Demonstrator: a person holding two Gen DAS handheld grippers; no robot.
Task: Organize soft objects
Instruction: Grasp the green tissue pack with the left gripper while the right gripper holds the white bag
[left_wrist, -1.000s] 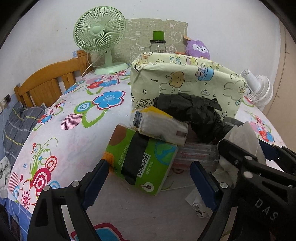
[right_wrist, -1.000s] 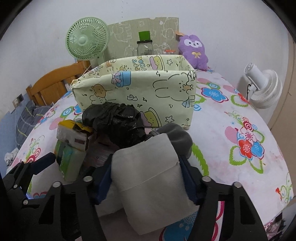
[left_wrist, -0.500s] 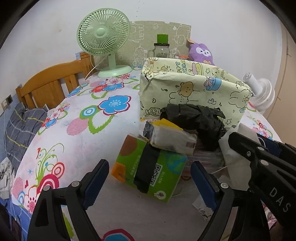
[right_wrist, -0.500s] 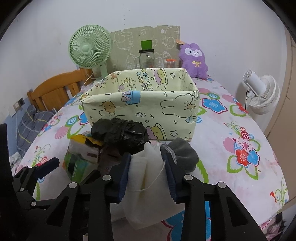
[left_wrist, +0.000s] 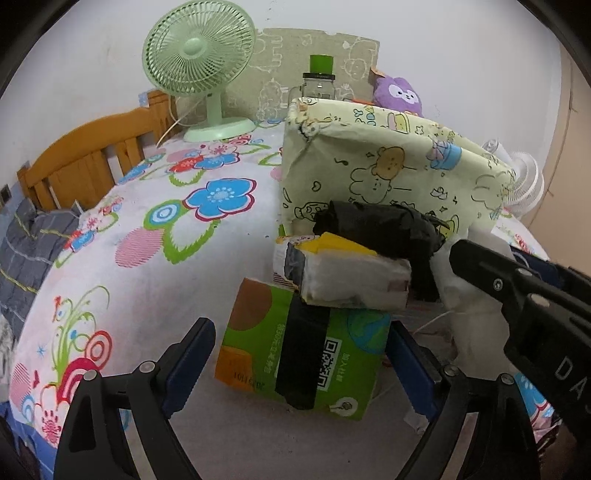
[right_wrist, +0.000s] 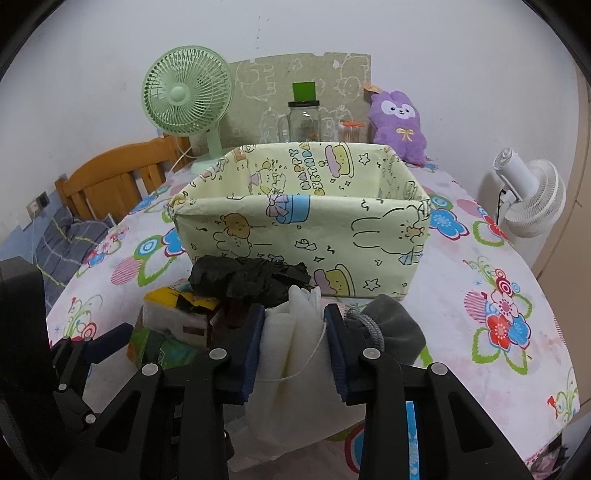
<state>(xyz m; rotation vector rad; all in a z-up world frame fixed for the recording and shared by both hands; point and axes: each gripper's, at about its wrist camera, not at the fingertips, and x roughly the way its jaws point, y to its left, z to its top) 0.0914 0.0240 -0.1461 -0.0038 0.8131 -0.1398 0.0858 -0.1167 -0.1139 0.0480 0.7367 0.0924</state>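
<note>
My right gripper (right_wrist: 295, 325) is shut on a white drawstring cloth bag (right_wrist: 291, 354) and holds it lifted in front of the pale yellow cartoon-print box (right_wrist: 306, 229), whose inside looks empty. A black bundle (right_wrist: 247, 277), a white and yellow packet (left_wrist: 347, 273) and a green tissue pack (left_wrist: 303, 350) lie piled before the box. A grey pouch (right_wrist: 391, 328) lies just right of the bag. My left gripper (left_wrist: 299, 354) is open and empty, low in front of the green tissue pack.
A green desk fan (right_wrist: 188, 99), a glass jar with a green lid (right_wrist: 304, 118) and a purple plush toy (right_wrist: 399, 125) stand behind the box. A white fan (right_wrist: 532, 199) stands at the right table edge. A wooden chair (left_wrist: 85, 162) is at the left.
My right gripper has closed tighter on the white bag, gathering it, and lifted it so the box interior shows. My left gripper has risen slightly.
</note>
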